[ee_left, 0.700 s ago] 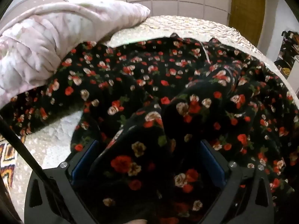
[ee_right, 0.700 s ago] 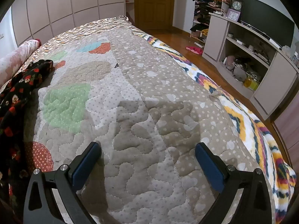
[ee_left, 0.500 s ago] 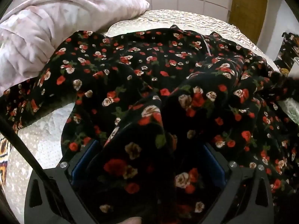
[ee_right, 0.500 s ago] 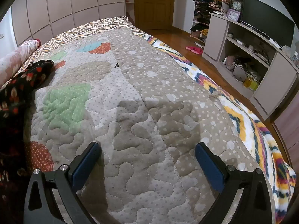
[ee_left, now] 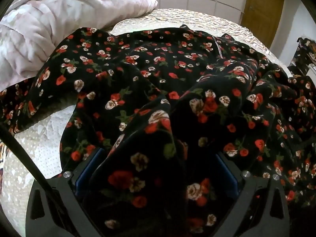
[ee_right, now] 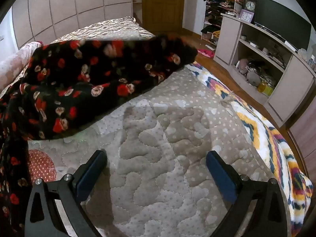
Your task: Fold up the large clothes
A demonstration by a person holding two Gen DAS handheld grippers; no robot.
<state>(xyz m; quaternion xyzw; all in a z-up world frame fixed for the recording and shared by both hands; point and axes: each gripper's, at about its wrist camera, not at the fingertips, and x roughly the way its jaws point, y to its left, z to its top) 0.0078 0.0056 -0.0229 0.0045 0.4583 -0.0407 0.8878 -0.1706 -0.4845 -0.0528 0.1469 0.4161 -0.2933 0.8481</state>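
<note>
A large black garment with red and cream roses point(ee_left: 158, 75) lies spread on the quilted bed. My left gripper point(ee_left: 158, 169) has a bunched fold of this garment draped between its wide-apart blue pads point(ee_left: 86, 169), which hides whether they pinch it. In the right wrist view a blurred part of the garment point(ee_right: 94, 79) hangs in the air over the bed at the left. My right gripper point(ee_right: 158, 171) is open and empty, low over the bare grey quilt point(ee_right: 177, 138).
A pale pink duvet point(ee_left: 49, 25) is heaped at the far left of the bed. A colourful blanket point(ee_right: 266, 138) lines the bed's right edge. Beyond it stands a shelf unit point(ee_right: 266, 59) with a TV and clocks. A wooden door point(ee_right: 164, 6) is at the back.
The garment has swung up and to the right across the right wrist view, now covering the far part of the bed. The left gripper moved a little forward with the fabric. The right gripper stayed put.
</note>
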